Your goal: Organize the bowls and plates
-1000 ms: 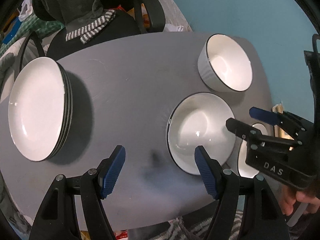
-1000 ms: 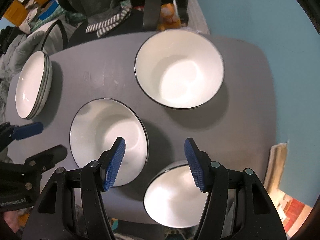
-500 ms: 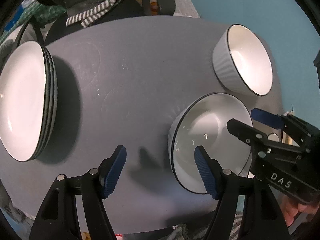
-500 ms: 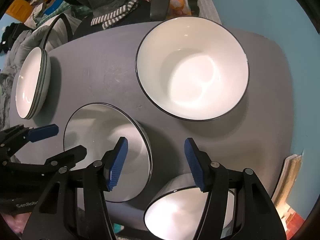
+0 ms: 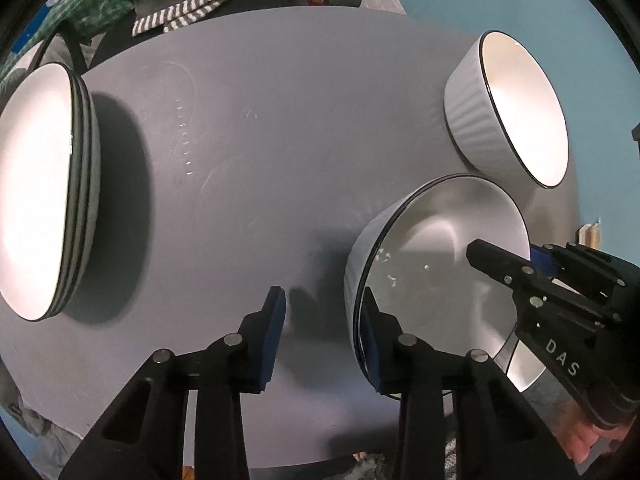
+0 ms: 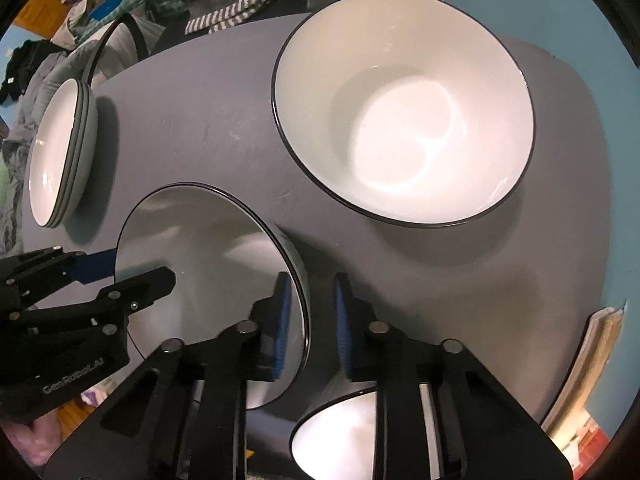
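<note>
A white bowl [image 5: 432, 264] with a thin dark rim and ribbed outer wall sits near the front edge of a round grey table [image 5: 260, 128], small white specks scattered on its shaded inside and nothing else in it. Both pairs of tongs straddle its rim from opposite sides. The left tongs [image 5: 324, 332] are closing, one blue pad inside the bowl at the rim and the other still apart from the outer wall. The right tongs [image 6: 310, 320] are closing too, the rim between their pads (whether they already press on it cannot be told).

Behind it stands a second, larger-looking white bowl [image 6: 404, 116], upright and empty, its glazed inside catching the light. A third bowl [image 6: 340, 436] shows only partly at the near edge of the right wrist view. At the table's far left lies a stack of white plates [image 5: 44, 188] with dark rims, nothing on the top one. A striped cloth [image 5: 188, 8] lies beyond the table.
</note>
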`<state>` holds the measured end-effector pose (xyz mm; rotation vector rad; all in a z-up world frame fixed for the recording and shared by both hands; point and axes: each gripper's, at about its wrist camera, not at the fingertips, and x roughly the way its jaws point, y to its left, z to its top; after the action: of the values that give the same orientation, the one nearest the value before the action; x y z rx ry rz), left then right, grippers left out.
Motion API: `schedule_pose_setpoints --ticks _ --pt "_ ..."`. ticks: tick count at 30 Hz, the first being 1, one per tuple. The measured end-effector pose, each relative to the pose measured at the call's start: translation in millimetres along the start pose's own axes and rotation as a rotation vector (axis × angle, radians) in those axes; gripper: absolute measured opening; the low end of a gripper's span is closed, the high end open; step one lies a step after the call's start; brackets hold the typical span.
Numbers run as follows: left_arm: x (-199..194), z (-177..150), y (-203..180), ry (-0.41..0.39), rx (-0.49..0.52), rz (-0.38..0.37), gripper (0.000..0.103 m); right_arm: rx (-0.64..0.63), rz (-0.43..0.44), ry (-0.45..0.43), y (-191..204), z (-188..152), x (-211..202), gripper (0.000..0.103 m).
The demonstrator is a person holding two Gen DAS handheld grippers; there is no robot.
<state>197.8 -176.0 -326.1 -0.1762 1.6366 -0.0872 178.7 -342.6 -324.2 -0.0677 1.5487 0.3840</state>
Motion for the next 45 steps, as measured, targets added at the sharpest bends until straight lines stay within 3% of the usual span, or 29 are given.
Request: schedule_pose_setpoints --ticks 5,15,20,28,32,45 --pt "0.8 1.4 -2.2 0.007 0.010 -0.009 0.030 0.001 0.021 0.007 -1.8 -0.5 1.3 0.013" --pt "7.4 0.2 -18.4 0.033 0.052 0.022 0.029 0.022 0.031 0.024 -1.3 -4.2 3.8 0.008" --pt "6.7 -2.0 -26.3 0.025 0.063 0.009 0.018 0.020 0.016 0.025 -1.2 -3.8 2.9 0.008" --pt "7.9 -2.5 -42.0 0.021 0.104 0.017 0.016 0.010 0.006 0.011 10.6 5.0 11.9 0.007" --pt "6.6 -9.1 -36.0 0.015 0.091 0.018 0.010 0.013 0.007 0.006 10.1 4.4 14.4 0.006" --pt "-14.4 -11.6 -27.7 -0.020 0.090 0.051 0.009 0.062 0.071 0.018 7.4 -2.7 3.8 0.005"
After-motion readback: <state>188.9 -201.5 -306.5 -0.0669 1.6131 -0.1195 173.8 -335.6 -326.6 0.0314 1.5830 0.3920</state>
